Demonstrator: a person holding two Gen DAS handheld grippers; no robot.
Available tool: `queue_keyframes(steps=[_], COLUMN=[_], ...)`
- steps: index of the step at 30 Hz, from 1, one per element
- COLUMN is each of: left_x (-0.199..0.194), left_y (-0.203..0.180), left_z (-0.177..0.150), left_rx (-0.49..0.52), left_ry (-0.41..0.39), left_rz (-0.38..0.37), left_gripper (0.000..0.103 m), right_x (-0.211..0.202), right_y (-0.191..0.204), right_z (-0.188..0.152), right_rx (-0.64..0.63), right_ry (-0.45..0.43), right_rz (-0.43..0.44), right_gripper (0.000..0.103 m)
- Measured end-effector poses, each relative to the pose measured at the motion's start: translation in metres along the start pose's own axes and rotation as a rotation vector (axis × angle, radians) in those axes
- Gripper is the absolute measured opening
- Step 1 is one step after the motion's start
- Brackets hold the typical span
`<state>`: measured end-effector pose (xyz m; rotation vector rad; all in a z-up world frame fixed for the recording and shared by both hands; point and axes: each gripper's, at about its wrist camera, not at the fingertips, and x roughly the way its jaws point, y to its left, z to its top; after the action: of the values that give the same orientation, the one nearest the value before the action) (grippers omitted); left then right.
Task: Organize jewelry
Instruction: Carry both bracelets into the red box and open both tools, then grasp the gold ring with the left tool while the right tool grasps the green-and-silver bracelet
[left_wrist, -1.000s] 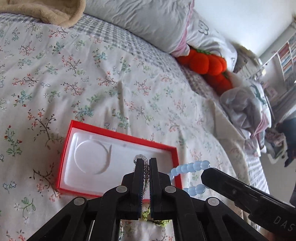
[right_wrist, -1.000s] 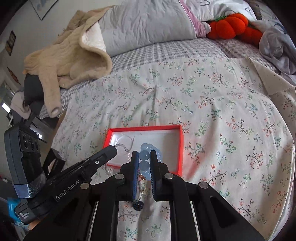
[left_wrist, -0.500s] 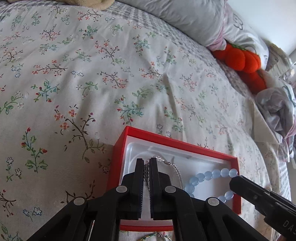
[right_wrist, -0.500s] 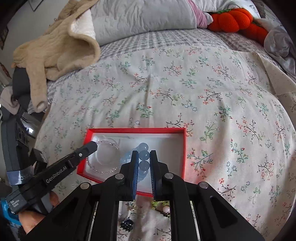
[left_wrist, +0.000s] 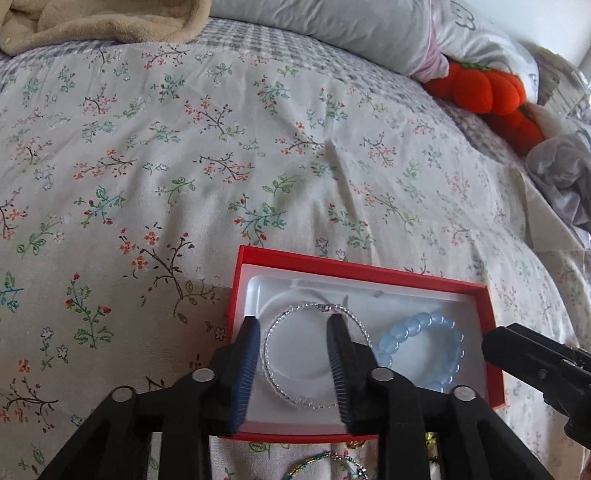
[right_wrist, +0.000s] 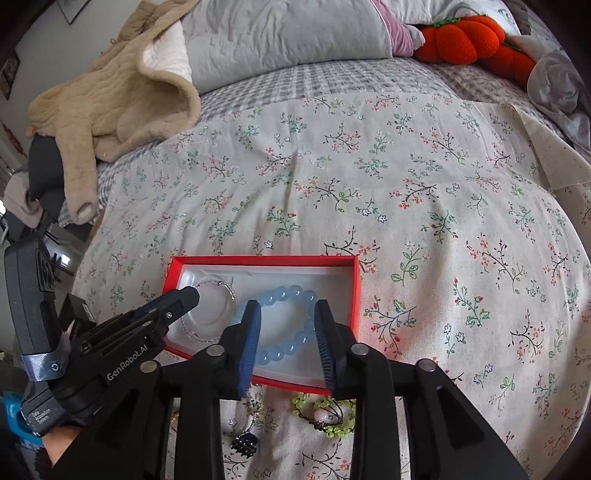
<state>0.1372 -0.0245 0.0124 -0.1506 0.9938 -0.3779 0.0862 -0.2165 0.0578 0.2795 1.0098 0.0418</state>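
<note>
Inside red box (left_wrist: 364, 274) — silver bracelet (left_wrist: 314, 354) between parted left jaws, blue bracelet (right_wrist: 286, 325) between parted right jaws.

— What sort of place is this?

— A bedroom in a home. A bed fills the view, spread with a floral sheet (right_wrist: 369, 192) over gray-checked bedding (right_wrist: 332, 79).

— What else shows it?

— A gray pillow (right_wrist: 280, 40) lies at the far edge, a beige fleece garment (right_wrist: 110, 103) is heaped at the far left corner, and orange pumpkin plush toys (right_wrist: 465, 37) sit at the far right corner.
</note>
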Motion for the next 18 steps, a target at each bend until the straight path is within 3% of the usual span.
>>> queue_keyframes(steps=[5,7,9,13,18], left_x=[-0.014,-0.020,-0.025,-0.035,-0.038], left_y=[-0.008,-0.011,-0.013,-0.017,-0.015], left_z=[-0.007,-0.012,-0.018,-0.029,-0.045], left_rx=[0.033,0.046,0.054,0.074,0.071], left_ry=[-0.008,-0.002,0.004,0.023,0.084], left_rz=[0.023,0.035,0.050,0.069,0.099], left_gripper=[0.050,0.058,0.067,0.082,0.089], right_x=[-0.014,-0.020,-0.025,-0.033,-0.036], right_y=[0.001,-0.001,-0.002,-0.005,-0.011], right_z=[-0.005,-0.009,-0.013,-0.023,-0.037], right_rx=[-0.001,-0.003,-0.005,0.000,0.018], right_ry=[-0.004,-0.005,-0.004,0.009,0.049], right_rz=[-0.005,-0.013,-0.023,-0.031,-0.057], right_gripper=[0.038,0.043,0.054,0.058,0.064])
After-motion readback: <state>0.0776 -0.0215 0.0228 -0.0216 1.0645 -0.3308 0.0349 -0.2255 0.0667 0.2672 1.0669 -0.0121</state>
